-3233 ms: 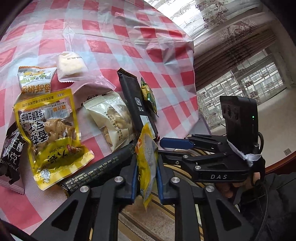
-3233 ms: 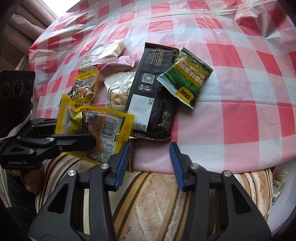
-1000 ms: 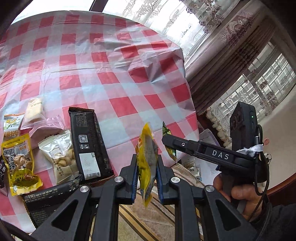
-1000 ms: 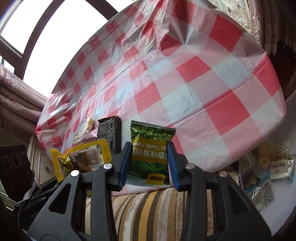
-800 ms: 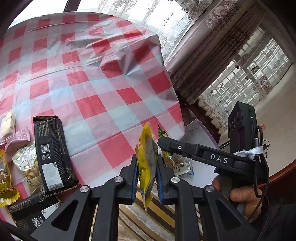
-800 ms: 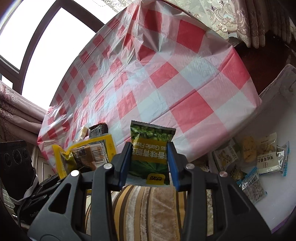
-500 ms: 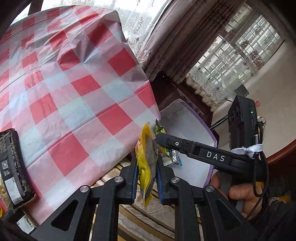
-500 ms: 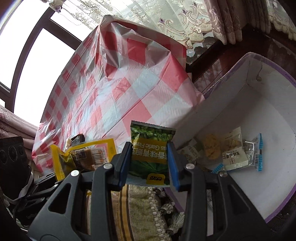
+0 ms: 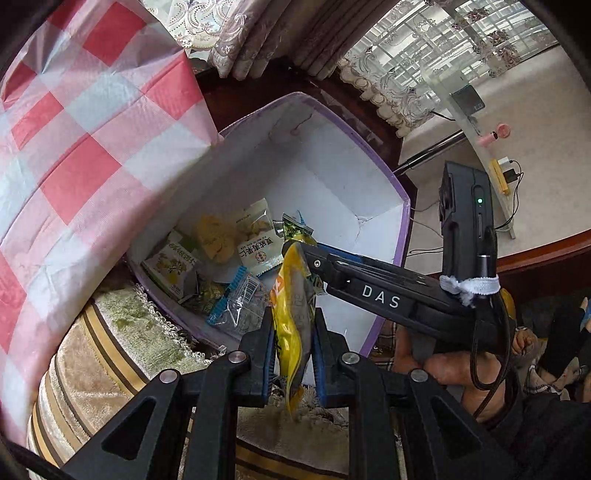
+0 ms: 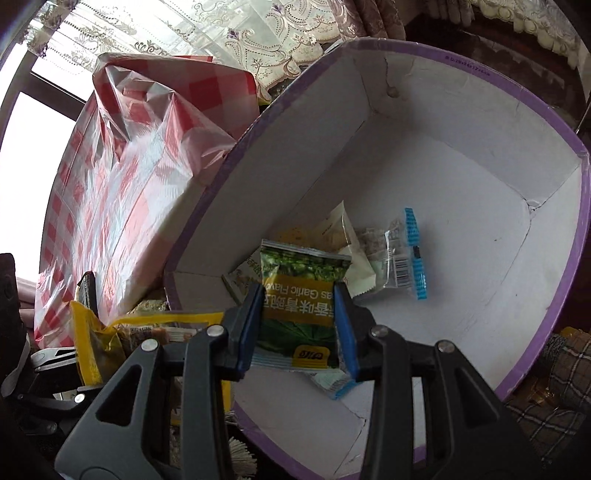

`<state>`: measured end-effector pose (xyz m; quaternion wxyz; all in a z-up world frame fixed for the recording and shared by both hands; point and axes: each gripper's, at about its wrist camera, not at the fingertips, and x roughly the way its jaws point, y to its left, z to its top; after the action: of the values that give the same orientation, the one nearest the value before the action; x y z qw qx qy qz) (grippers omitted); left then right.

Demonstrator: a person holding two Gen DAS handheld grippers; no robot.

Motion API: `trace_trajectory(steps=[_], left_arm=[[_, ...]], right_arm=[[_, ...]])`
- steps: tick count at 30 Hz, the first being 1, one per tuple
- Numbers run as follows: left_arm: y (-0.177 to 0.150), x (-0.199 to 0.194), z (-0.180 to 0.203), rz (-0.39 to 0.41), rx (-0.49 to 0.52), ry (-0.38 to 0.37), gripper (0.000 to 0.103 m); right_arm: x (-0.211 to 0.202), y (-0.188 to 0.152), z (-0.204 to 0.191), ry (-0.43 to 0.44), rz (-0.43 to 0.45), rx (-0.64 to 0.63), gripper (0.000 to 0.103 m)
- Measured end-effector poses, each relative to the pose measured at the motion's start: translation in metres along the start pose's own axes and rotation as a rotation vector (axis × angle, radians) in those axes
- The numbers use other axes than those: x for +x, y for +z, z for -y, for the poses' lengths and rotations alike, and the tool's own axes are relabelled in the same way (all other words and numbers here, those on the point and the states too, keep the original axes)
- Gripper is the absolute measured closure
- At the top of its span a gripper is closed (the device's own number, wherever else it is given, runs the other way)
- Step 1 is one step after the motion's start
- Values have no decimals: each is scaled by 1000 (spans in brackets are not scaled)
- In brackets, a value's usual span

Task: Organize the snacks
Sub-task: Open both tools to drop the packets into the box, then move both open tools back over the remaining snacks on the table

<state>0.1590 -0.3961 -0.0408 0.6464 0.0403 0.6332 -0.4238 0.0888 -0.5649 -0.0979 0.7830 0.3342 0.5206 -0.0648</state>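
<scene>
My left gripper is shut on a yellow snack packet, held edge-on above the near rim of a purple-edged white box. My right gripper is shut on a green garlic-pea packet over the inside of the same box. The right gripper's black body reaches over the box in the left wrist view, with the green packet's tip at its end. The yellow packet shows at the lower left of the right wrist view. Several snack packets lie in the box's bottom.
The box sits below the table edge, next to the hanging red-and-white checked tablecloth. A striped fringed cushion lies under the near side. Lace curtains hang behind. A person's hand grips the right tool.
Both grippers have swung away from the table, over its edge and down to the box, each keeping its packet. The snacks left on the table have gone out of view.
</scene>
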Motion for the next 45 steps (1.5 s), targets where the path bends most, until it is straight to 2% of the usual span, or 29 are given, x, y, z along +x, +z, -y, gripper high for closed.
trace_trajectory(steps=[7,9,13,14,20,24,31,34,37,42,45], left_arm=[[-4,32,13,-141,39,11,82],[-4,31,13,-140,37,10,81],[-4,27,9,-123,12,-12,81],[-5,25,8,-114,10,-11,81],[-9,0,-3,-11,-37,18,81],[-20,-28,-24,89,-143,37,81],[-62,-86,-62,283,-345,109,81],[-82,-103,-69,339,-393,158,81],[-100,-117,-74,380,-437,174,81],[-124,-132,-80,427,-481,186,81],[-135,-141,-82,451,-495,193,81]], right_arm=[[3,-2,14,-55,-18,30,59],[6,-1,16,-60,-21,43,57],[7,0,10,-68,-22,28,46],[7,-1,7,-70,-21,16,46],[-5,-4,-26,-82,26,-102,46],[-19,-5,-58,-88,85,-230,46],[-45,-22,-116,-115,199,-500,37],[-54,-29,-136,-129,239,-595,33],[-65,-38,-153,-157,279,-683,30],[-79,-43,-170,-123,291,-722,27],[-87,-45,-179,-73,294,-722,27]])
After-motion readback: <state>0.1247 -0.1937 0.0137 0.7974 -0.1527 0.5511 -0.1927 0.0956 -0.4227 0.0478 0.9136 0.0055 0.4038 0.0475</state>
